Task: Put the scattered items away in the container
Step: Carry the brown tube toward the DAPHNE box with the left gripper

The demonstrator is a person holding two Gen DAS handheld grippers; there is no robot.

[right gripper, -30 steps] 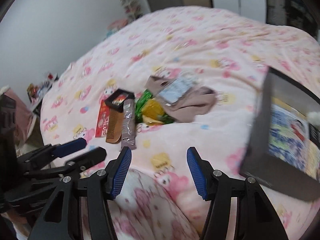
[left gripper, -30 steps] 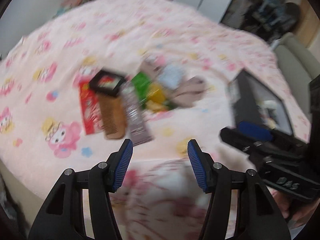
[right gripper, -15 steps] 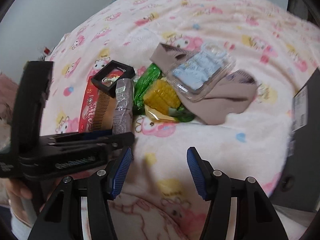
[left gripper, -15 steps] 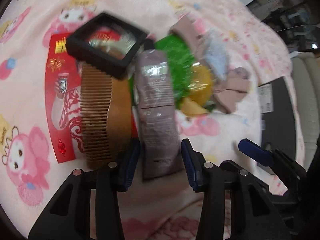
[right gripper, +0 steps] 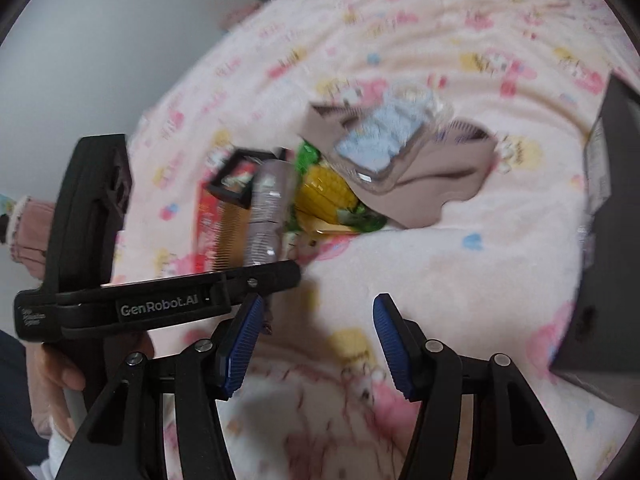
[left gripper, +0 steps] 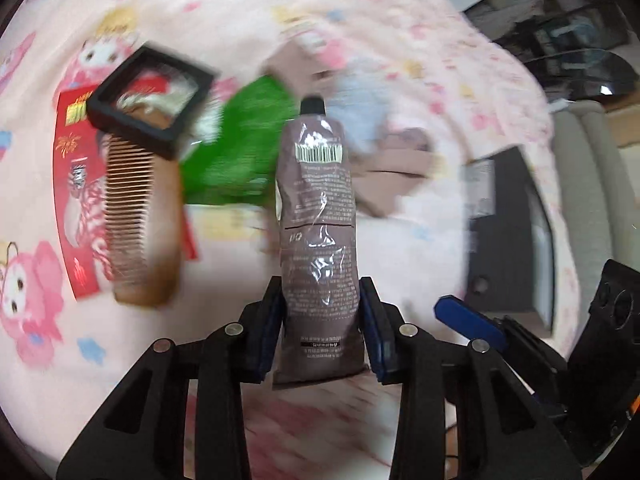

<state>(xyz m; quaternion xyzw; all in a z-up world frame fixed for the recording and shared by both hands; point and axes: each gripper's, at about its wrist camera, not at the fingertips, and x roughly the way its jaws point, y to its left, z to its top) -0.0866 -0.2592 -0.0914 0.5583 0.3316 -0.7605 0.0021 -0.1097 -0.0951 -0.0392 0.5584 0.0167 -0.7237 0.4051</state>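
The brown tube (left gripper: 318,216) is clamped in the left gripper (left gripper: 320,332); the right gripper (right gripper: 316,344) is held open, empty. The comb (left gripper: 136,216) and other items, left of the claw, remain untidied.

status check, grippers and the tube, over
Left gripper shut on brown tube. Right gripper open, holding nothing. Black container off right, path looks clear.

A bed (right gripper: 500,264) under a pink cartoon-print blanket carries everything; near its middle lie a red packet (left gripper: 76,184) with a wooden comb (left gripper: 136,220) on it, a black-framed case (left gripper: 150,96), a green corn packet (right gripper: 324,192) and a taupe cloth (right gripper: 432,176) bearing a clear pack (right gripper: 384,140). A dark box (right gripper: 608,248) sits toward the bed's right edge; its contents cannot be made out.
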